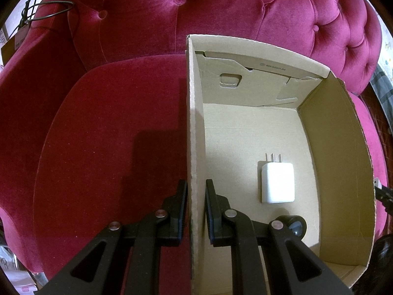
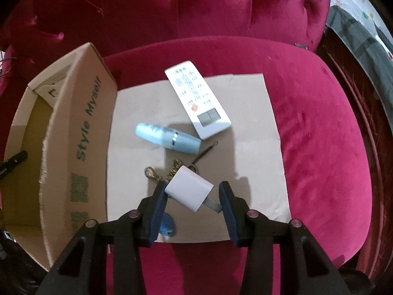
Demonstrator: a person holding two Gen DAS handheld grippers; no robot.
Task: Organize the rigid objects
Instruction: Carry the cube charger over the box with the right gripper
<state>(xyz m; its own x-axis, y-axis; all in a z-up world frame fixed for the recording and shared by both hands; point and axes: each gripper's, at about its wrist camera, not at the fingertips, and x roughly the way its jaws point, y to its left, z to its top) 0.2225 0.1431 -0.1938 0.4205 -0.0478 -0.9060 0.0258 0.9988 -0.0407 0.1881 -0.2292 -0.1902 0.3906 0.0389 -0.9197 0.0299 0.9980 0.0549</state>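
Left gripper fingers pinching box wall. Right gripper fingers clamping charger, remote at 12 o'clock.

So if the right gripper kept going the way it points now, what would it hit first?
Probably the bunch of keys on the cardboard sheet, just beyond the white charger between the right gripper jaws; the light blue bottle lies farther on. Depth is unclear.

Crimson velvet tufted armchair seat carries everything. Directly on it: open cardboard box on the left side, flat cardboard sheet just beside the box, touching its wall. Seat cushion bare left of box in left wrist view.
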